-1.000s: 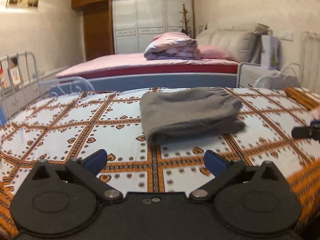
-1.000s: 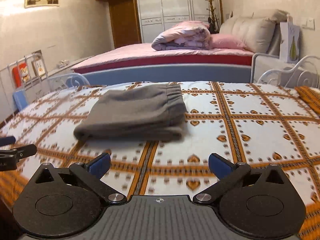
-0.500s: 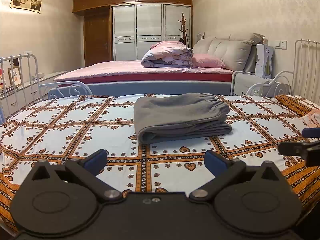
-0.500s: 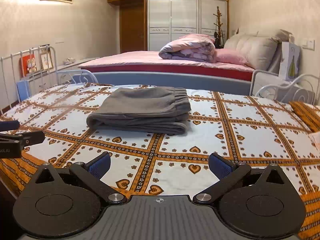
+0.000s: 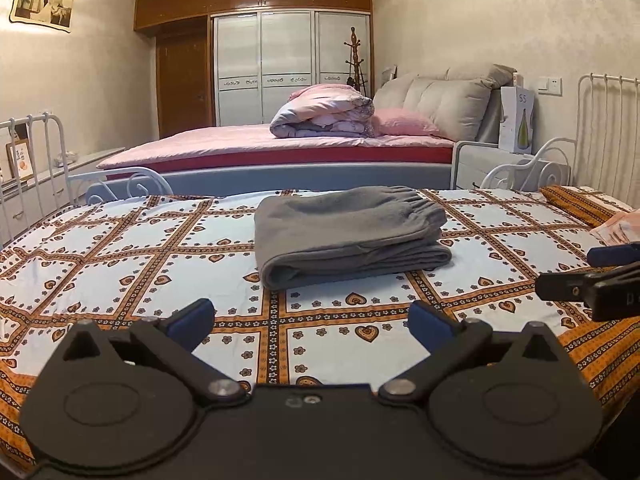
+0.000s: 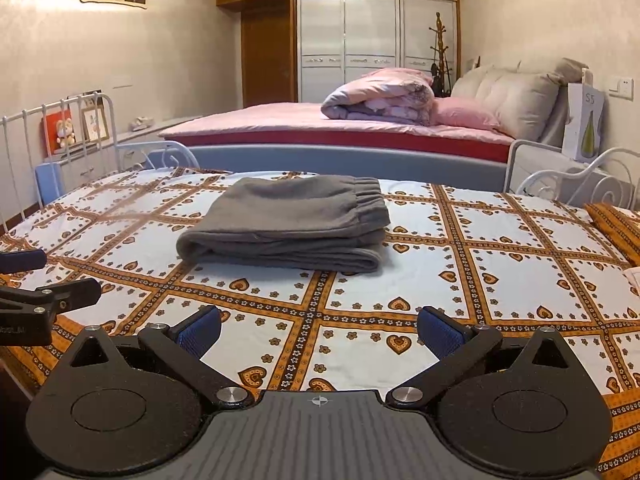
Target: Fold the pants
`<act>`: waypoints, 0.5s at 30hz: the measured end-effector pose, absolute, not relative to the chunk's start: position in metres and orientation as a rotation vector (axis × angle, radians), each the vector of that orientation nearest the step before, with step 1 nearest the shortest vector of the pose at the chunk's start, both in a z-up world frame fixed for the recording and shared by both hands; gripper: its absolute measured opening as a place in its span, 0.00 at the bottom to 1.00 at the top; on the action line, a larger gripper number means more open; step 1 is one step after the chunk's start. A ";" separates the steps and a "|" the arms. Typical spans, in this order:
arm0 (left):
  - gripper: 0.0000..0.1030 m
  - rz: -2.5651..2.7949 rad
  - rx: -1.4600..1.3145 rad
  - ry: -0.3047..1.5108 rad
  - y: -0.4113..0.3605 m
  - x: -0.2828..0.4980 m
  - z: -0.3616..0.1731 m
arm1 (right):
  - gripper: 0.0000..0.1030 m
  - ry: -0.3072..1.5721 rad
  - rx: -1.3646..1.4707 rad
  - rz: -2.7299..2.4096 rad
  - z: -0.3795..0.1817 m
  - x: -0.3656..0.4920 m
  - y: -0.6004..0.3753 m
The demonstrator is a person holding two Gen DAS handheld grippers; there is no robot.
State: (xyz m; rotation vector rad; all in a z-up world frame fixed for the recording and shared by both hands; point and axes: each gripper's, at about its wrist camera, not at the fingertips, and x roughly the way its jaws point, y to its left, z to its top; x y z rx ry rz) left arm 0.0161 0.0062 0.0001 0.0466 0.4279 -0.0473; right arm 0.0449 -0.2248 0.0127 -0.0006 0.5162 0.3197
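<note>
two hand-held grippers are in view, and neither one holds anything. the left hand-held gripper [image 5: 310, 320] has its jaws spread wide over bare bedsheet near the near edge of the bed [image 5: 120, 248]; the right hand-held gripper [image 6: 318, 324] stands the same way, jaws apart and empty, beside it along that near edge. each one shows at the margin of the other's view, level with it and well apart from the garment.

the grey pants [image 5: 348, 232] lie toward the middle of the bed, nearer the far edge than the near one, folded into a compact stack of several layers. the elastic waistband sits on top at the far right side of the stack, the rounded fold faces the near left. the layers line up fairly squarely and nothing trails off the stack.

judgement: the fold looks complete. both tools are kept low, open and clear of the cloth, most likely so that nothing drags the stack out of shape. no further grasp appears necessary.
</note>
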 end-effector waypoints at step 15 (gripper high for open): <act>0.94 -0.055 0.051 0.418 0.004 0.016 0.001 | 1.00 0.517 0.005 0.321 0.012 0.045 -0.226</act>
